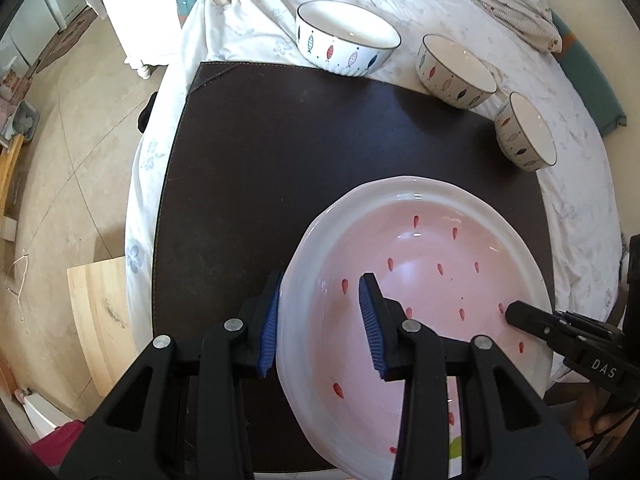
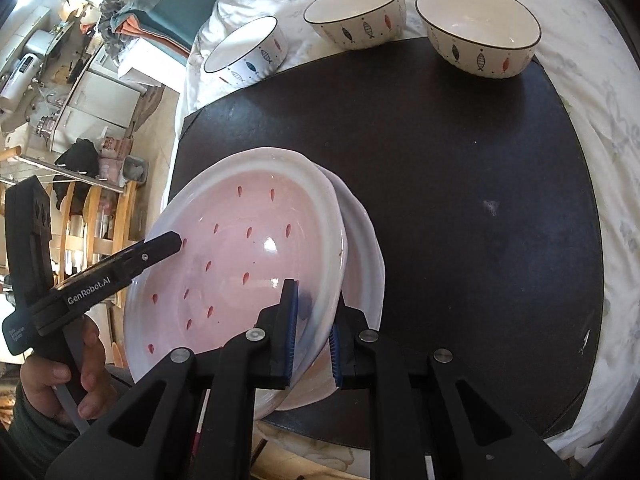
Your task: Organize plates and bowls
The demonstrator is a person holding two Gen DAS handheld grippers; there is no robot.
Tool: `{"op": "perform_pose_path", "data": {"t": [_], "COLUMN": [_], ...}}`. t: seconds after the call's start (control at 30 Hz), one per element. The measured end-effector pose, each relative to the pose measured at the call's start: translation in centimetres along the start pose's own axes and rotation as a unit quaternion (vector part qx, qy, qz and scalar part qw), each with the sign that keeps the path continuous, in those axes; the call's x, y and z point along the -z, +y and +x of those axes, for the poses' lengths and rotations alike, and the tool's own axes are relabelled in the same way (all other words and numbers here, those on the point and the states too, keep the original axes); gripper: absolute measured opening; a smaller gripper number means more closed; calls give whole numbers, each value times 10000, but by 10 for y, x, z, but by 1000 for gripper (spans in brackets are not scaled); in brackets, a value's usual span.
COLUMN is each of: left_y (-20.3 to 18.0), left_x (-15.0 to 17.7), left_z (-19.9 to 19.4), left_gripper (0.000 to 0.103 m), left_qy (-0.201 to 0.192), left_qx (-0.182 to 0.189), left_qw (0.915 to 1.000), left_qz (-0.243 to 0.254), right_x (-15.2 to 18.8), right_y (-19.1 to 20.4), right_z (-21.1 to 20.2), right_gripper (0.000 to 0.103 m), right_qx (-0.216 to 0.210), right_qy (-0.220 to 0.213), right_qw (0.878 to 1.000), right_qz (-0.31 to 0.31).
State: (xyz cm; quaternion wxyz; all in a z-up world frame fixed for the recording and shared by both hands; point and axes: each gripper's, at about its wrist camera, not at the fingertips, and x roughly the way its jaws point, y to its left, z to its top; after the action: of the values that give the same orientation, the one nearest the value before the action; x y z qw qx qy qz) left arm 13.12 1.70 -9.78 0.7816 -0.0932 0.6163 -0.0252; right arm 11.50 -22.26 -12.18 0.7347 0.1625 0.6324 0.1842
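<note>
A pink plate point(image 1: 432, 248) with red drop marks and a white rim lies on top of a second white plate point(image 2: 366, 240), both tilted over the dark mat point(image 1: 260, 180). My left gripper point(image 1: 320, 328) is shut on the stack's near rim, one blue pad inside and one outside. My right gripper point(image 2: 312, 336) is shut on the opposite rim of the same two plates. Each gripper shows in the other's view: the right gripper point(image 1: 516, 314) and the left gripper point(image 2: 172, 244), held by a hand point(image 2: 60, 380). Three fish-patterned bowls point(image 1: 348, 40) point(image 1: 456, 72) point(image 1: 524, 136) stand along the mat's far edge.
The mat point(image 2: 480, 200) lies on a bed with a white floral sheet point(image 1: 248, 12). The same bowls point(image 2: 244, 52) point(image 2: 356, 12) point(image 2: 480, 28) line its far side. A wooden board point(image 1: 100, 320) leans by the bed, beside the floor and furniture.
</note>
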Motion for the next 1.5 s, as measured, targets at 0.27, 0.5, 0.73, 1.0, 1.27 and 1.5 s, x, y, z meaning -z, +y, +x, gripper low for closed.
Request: {"op": "perform_pose_path", "data": {"t": [0.27,0.5,0.73,1.0,1.27,1.5], "left_y": [-8,-12,-18,-17,-16,-14], "left_x": [10,12,16,17,15,16], "left_z": [19,20,21,19,21,21], "left_gripper": [33,33,35,35,35,35], "left_qy": [171,62,-8,-44,-32,-24], "left_qx": [-278,-500,-715,-758,-776,-770], "left_qw": [9986,9970,9932,9922,9922,9924], "left_qz": [409,584,922,985,975,962], "right_x": [1,3,6,6,4,3], "right_y": [-5,-7,-4,5,-8,-11], "right_z": [12,17,17,17,9,7], "right_gripper": [17,18,20,22,22,22], "right_qx": [159,197,228,373,128,124], "right_qy": [204,319,438,667,712,707], "right_qw": [9996,9993,9988,9970,9972,9972], "right_qz": [103,94,24,-112,191,201]}}
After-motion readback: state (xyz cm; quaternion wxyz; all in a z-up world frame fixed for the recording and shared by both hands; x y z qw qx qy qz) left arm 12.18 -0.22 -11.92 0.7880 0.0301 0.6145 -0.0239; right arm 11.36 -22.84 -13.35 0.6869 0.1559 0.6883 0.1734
